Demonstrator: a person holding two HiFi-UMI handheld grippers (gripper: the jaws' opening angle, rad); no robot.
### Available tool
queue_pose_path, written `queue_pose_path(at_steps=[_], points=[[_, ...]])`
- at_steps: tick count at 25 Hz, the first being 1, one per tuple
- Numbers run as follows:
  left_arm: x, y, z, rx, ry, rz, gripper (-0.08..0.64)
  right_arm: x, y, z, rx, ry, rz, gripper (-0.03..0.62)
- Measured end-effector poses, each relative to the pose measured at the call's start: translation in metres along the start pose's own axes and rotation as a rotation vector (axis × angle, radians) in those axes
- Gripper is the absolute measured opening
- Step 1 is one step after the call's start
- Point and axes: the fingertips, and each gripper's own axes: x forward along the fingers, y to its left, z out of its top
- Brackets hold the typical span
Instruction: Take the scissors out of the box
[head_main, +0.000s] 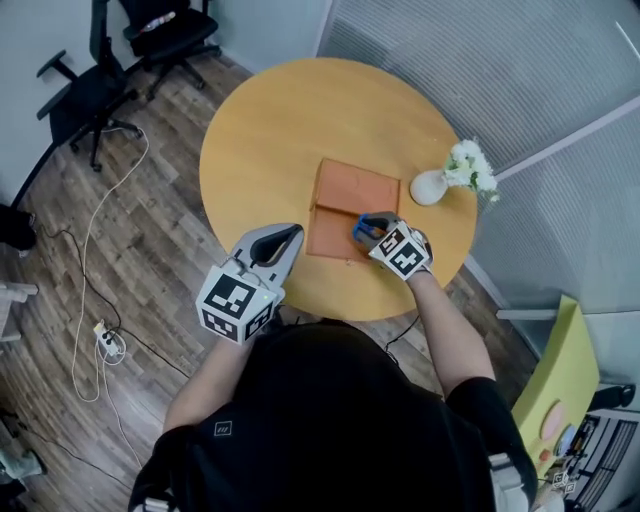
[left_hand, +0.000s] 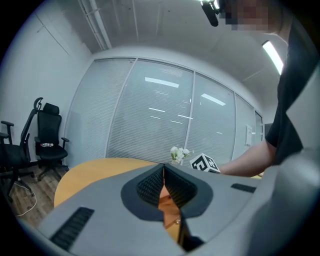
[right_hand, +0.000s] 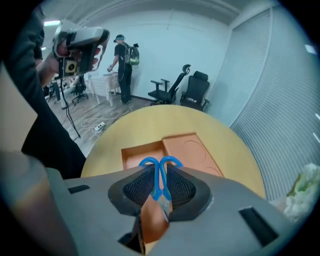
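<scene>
Right gripper (right_hand: 160, 171) jaws clamped on scissors (right_hand: 159, 184): blue handles protrude, blades mostly hidden between pads. Below, open orange box (head_main: 345, 190) by tabletop (head_main: 270, 130) near edge, partly covered. Left gripper (left_hand: 164, 172) jaws together, empty.

A round wooden table (head_main: 270, 120) stands on plank flooring (head_main: 160, 250). Near its right edge sits a small white vase (head_main: 428, 187) of white flowers (head_main: 470, 166). Two black office chairs (head_main: 90, 95) stand well apart from it at the upper left. A pale cable (head_main: 100, 230) trails across the floor to a power strip (head_main: 107, 343). Slatted partition panels (head_main: 480, 70) run behind. A person (right_hand: 122, 65) stands far off (seen only in the right gripper view).
</scene>
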Motion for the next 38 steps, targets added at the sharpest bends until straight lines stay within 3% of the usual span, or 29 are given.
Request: queue_pose_path(at_steps=[5,12,17,22,26,31,35,38], points=[[0.038,-0.030,0.006,0.045,0.026,-0.029,0.015,-0.043,-0.016,-0.008,0.122,-0.164,-0.005,0.089],[0.084,-0.047,0.027,0.100,0.042,-0.013,0.015,-0.111,-0.050,-0.006,0.206,-0.397,-0.050,0.089],[0.101,-0.058,0.041,0.134,0.053,0.000,0.015,-0.160,-0.064,0.003,0.266,-0.565,-0.031,0.089],[0.108,-0.069,0.060,0.086,0.012,-0.011,0.015,-0.213,-0.077,0.008,0.364,-0.760,-0.029,0.089],[0.110,-0.073,0.081,0.125,-0.005,-0.026,0.015,-0.251,-0.088,0.011,0.420,-0.893,-0.051,0.089],[0.107,-0.073,0.116,0.175,-0.051,-0.039,0.015,-0.293,-0.097,0.016,0.460,-1.006,-0.089,0.089],[0.108,-0.068,0.120,0.211,-0.031,-0.025,0.015,-0.312,-0.098,0.021,0.410,-1.013,-0.197,0.089],[0.107,-0.063,0.115,0.222,-0.028,-0.003,0.015,-0.322,-0.098,0.023,0.456,-1.083,-0.211,0.088]])
